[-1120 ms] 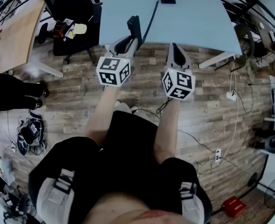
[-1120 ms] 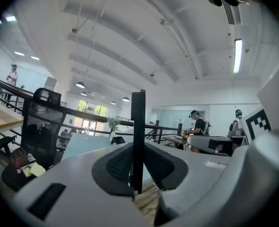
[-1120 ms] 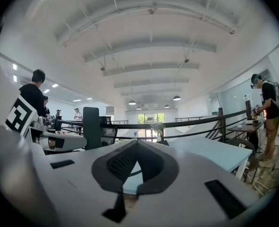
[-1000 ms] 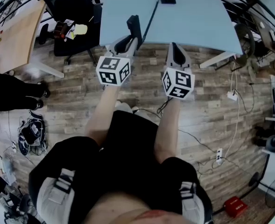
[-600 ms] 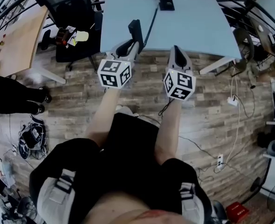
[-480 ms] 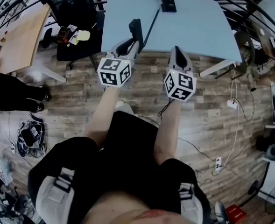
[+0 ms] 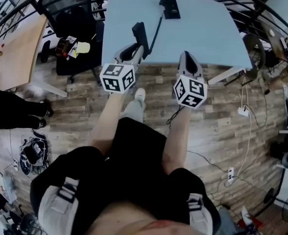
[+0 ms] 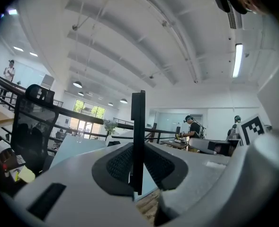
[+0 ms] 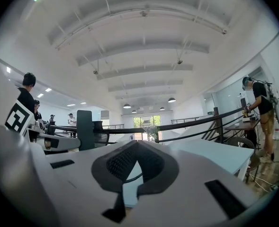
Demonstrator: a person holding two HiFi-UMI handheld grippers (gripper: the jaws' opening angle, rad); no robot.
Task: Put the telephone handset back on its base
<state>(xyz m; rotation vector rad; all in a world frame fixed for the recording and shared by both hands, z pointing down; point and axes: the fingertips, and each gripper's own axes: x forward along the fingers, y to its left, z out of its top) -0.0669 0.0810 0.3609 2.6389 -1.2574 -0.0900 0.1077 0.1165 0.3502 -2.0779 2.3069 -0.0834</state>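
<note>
The black telephone handset (image 7: 140,35) stands upright in my left gripper (image 7: 135,52), which is shut on its lower end above the near edge of the light blue table (image 7: 207,33). In the left gripper view the handset (image 8: 138,122) shows edge-on between the dark pads. A black cord (image 7: 156,27) runs from it to the black base (image 7: 171,7) at the table's far side. My right gripper (image 7: 186,58) hangs just right of it at the table's edge, shut with nothing in it; in its own view the right gripper (image 9: 136,151) shows its pads meeting and the handset (image 9: 85,129) to the left.
A black office chair (image 7: 73,18) stands left of the table, with a wooden desk (image 7: 14,43) beyond it. A person's dark legs (image 7: 11,102) are at the far left. Cables (image 7: 244,106) lie on the wood floor to the right. A railing (image 7: 261,13) curves behind.
The view has moved forward: table and base sit lower and nearer. Both grippers have kept their hold and spacing, now over the table's near edge. A foot has stepped forward below them.
</note>
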